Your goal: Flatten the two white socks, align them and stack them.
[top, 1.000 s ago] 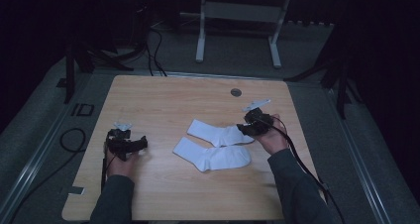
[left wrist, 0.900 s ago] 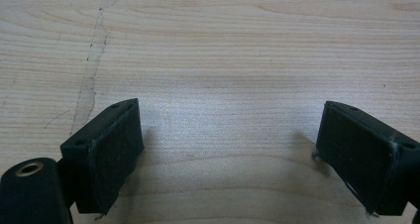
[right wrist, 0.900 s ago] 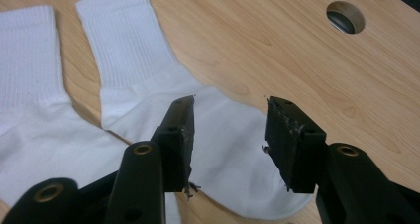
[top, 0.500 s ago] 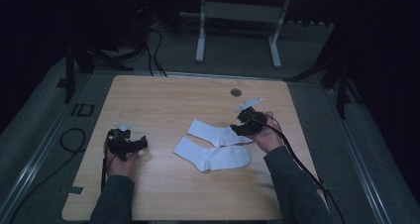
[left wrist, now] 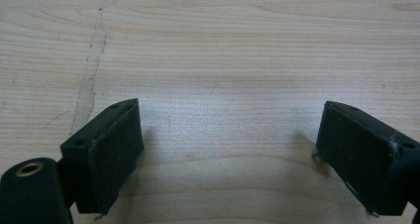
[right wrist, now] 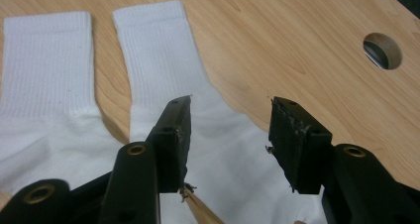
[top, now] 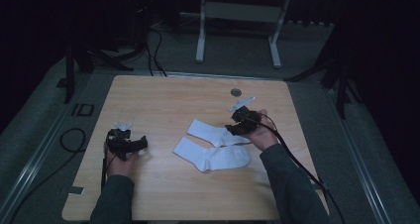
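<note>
1. My right tongs (top: 236,126) are half open with nothing pinched. They have just been opening a little more. They hang over the far sock (right wrist: 198,115), near its foot end.
2. The near sock (top: 213,155) lies flat just beside it. Both are white, in the middle of the worktop (top: 163,100).
3. My left tongs (left wrist: 228,154) are wide open over bare wood, well apart from the socks.
</note>
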